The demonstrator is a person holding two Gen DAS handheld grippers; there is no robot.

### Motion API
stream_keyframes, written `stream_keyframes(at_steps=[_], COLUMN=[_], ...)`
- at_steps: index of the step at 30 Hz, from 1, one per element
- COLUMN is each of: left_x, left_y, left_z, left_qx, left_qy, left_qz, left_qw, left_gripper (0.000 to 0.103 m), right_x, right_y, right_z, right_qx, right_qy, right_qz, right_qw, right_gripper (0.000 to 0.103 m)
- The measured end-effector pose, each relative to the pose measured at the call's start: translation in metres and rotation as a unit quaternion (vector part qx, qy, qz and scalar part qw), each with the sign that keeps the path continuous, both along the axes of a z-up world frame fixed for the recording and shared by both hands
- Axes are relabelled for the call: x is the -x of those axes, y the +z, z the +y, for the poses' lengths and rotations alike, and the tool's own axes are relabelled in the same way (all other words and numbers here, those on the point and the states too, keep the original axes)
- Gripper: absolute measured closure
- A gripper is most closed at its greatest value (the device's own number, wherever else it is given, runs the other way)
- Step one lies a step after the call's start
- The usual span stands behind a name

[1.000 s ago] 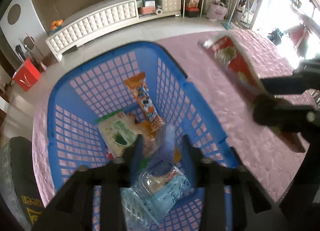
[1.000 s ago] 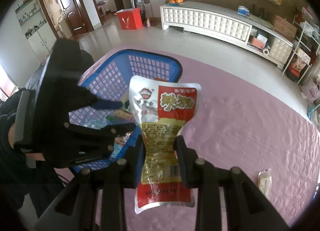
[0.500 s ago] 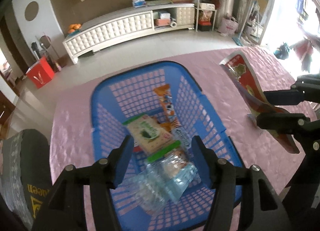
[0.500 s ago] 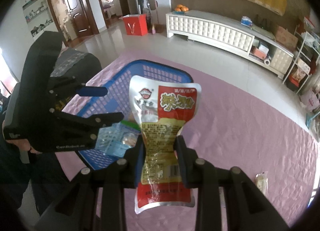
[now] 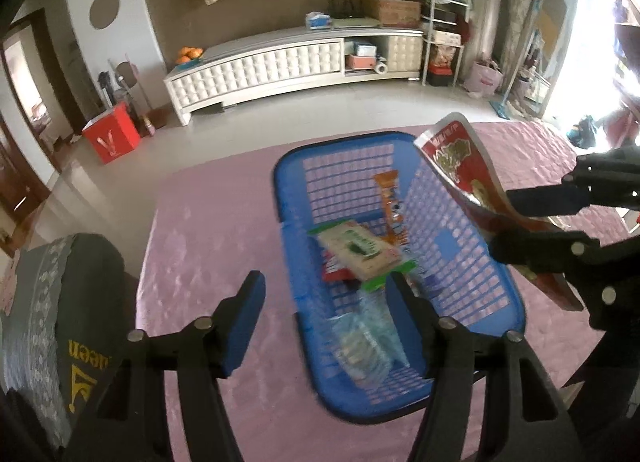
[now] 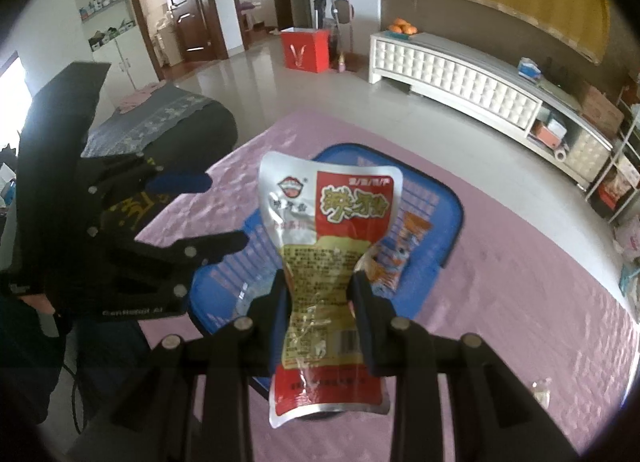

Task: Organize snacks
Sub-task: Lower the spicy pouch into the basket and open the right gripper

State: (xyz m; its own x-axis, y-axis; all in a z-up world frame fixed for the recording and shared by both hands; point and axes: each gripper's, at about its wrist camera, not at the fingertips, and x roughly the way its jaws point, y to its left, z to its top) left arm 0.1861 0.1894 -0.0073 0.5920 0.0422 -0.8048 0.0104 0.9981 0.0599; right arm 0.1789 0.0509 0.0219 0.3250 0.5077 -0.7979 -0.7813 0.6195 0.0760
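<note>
Pinching the one light, crinkly red-and-silver foil snack pouch (image 6: pixel 328 262) at its narrowed waist over the blue plastic lattice basket (image 5: pixel 472 262), which already contains four packets, the right gripper (image 6: pixel 322 294) grips it firmly, while the left gripper (image 5: pixel 328 294), jaws just opened, is empty.

Daylight floods in from the upper right of the left wrist view, blown out to white there. Both views bend strongly at the edges, with black corners. The basket (image 5: pixel 400 262) and its contents are motion-blurred. The floor (image 6: pixel 304 94) shows soft glare, upper left.
</note>
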Motion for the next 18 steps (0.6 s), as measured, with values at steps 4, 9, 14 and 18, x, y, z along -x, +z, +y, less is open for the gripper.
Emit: stream_keyframes(at_steps=[4,9,14,18], left_x=[0.005,0.004,0.001,-0.003], left_y=[-0.002,-0.007,-0.012,-0.016], left_z=[0.013,0.023,0.024,0.025], left_qx=[-0.001,0.007,0.006,0.006], left_qy=[0.019,0.033,0.03,0.025], left_qz=[-0.001,-0.011,-0.011,-0.01], left_qw=[0.9998,0.9994,0.9995,0.9996], left_gripper=[0.04,0.04,0.04,0.04], right_x=[-0.01,-0.038,-0.057,-0.058], right_y=[-0.013,-0.03,-0.051,-0.056], right_z=[0.018,0.027,0.032,0.032], right_qx=[0.008,0.0,0.016,0.028], right_qy=[0.003,-0.039,-0.078,-0.084], right_qz=[0.016,0.067,0.091,0.084], right_qw=[1.0,0.997,0.993,0.992], right_gripper=[0.068,0.068,0.067,0.066])
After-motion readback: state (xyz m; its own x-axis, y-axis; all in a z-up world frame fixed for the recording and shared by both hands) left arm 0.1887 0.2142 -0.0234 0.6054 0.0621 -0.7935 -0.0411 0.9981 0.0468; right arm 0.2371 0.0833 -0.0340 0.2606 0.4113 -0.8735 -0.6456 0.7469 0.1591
